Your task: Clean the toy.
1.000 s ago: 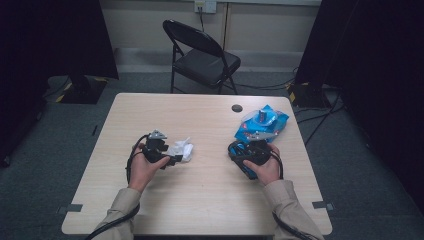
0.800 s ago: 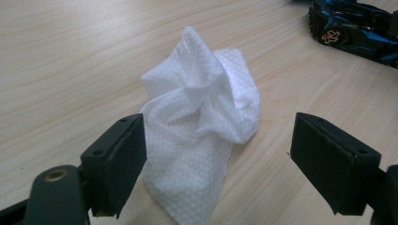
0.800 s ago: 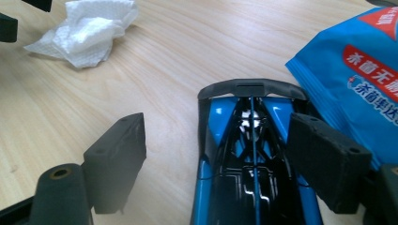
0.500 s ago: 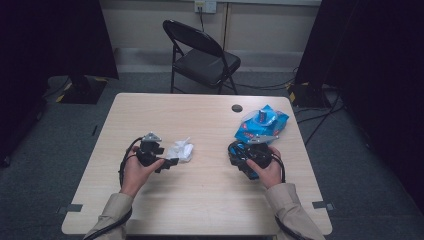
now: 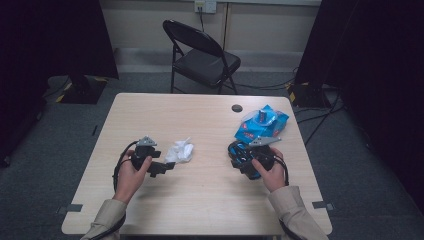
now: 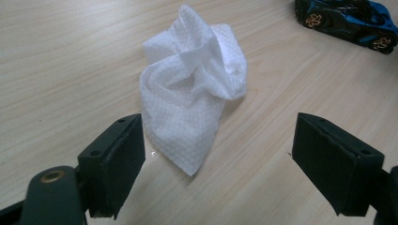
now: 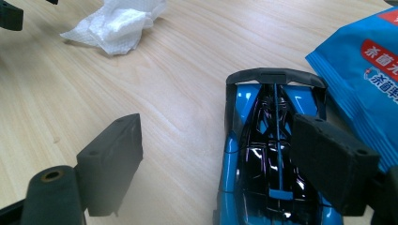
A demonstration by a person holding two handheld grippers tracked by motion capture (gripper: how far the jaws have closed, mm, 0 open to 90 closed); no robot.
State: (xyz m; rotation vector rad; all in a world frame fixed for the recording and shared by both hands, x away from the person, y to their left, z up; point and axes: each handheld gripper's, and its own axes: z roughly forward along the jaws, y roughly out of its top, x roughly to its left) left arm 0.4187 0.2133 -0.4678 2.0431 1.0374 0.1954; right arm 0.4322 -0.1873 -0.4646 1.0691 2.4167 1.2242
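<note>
A pale wood-grain table fills the middle of the high view, standing on grey carpet. Behind it, at upper centre, is a black folding chair against a light wall; dark curtains close off the upper left and upper right corners.

Left of the table's centre lies a crumpled white wipe. The left gripper sits just below and to its left, jaws wide apart and holding nothing; in the left gripper view the wipe lies on the table between and beyond them, untouched.

At right of centre the right gripper has its jaws apart over a blue and black toy car. The car's front end is cut off at the bottom edge, and one jaw covers part of its side, so contact cannot be made out.

A blue packet lies just above, its red label bearing Chinese characters, cut off at the frame's right edge.
</note>
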